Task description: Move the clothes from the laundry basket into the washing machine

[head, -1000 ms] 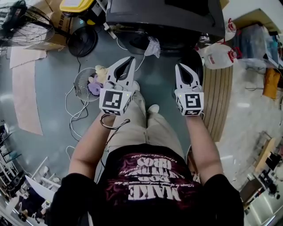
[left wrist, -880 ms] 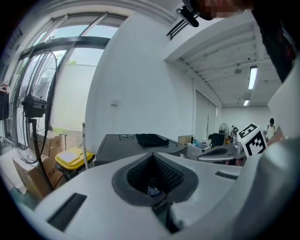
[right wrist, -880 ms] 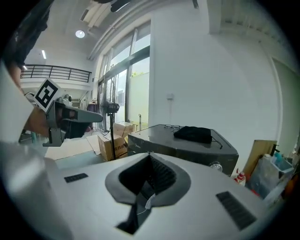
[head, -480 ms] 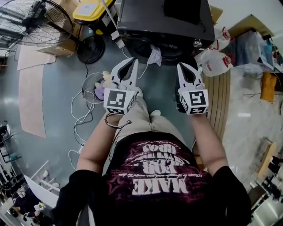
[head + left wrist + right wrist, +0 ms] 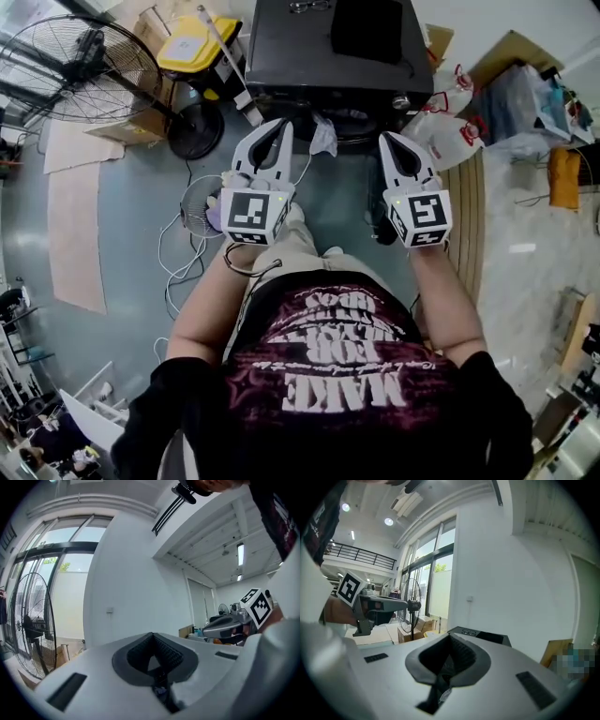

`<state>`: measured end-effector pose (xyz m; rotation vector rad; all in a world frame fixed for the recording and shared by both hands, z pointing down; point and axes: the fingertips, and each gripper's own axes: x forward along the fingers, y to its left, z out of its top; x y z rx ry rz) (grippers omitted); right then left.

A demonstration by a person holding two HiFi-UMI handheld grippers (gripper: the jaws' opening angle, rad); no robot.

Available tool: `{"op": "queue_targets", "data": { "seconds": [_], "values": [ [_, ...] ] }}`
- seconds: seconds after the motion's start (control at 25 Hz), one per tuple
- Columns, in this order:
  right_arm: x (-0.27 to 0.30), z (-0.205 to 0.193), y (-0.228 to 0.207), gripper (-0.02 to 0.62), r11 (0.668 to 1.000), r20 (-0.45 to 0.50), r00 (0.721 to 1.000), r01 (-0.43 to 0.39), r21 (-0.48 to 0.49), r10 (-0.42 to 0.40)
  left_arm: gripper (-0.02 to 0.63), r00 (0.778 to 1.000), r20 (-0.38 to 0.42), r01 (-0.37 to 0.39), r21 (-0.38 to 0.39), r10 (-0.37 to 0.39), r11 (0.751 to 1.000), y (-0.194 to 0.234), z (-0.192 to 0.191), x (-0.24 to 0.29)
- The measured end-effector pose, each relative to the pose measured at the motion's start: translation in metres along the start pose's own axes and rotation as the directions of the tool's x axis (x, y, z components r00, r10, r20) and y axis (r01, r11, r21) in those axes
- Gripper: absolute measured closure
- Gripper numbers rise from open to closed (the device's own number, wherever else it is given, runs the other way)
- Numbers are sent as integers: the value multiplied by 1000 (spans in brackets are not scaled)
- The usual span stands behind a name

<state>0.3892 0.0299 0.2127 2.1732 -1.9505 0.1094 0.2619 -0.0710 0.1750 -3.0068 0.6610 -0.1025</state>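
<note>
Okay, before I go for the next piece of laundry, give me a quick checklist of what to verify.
1. Nothing in left gripper: ok, jaws shut and empty.
2. Nothing in right gripper: ok, shut and empty.
3. Jaws open for a grab: not ok.
4. Sight of basket: ok, on the floor at left, soft things in it.
5. Floor round it free: not ok, cable lies beside it.
6. Door of washer open: cannot tell.

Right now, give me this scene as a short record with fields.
left gripper: shut, empty
right gripper: shut, empty
washing machine: dark, straight ahead beyond both grippers
laundry basket: on the floor, partly hidden by the left gripper
clothes: purple piece visible in the basket
floor fan: far left
</note>
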Motion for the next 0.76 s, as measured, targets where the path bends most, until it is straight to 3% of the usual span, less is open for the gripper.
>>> {"op": "queue_targets", "data": {
  "seconds": [0.76],
  "values": [
    [-14,30,-2,592,1000,47,999,1,-1,-1,601,999,-7,-34,14,34,999,7,34,-21]
  ]
}}
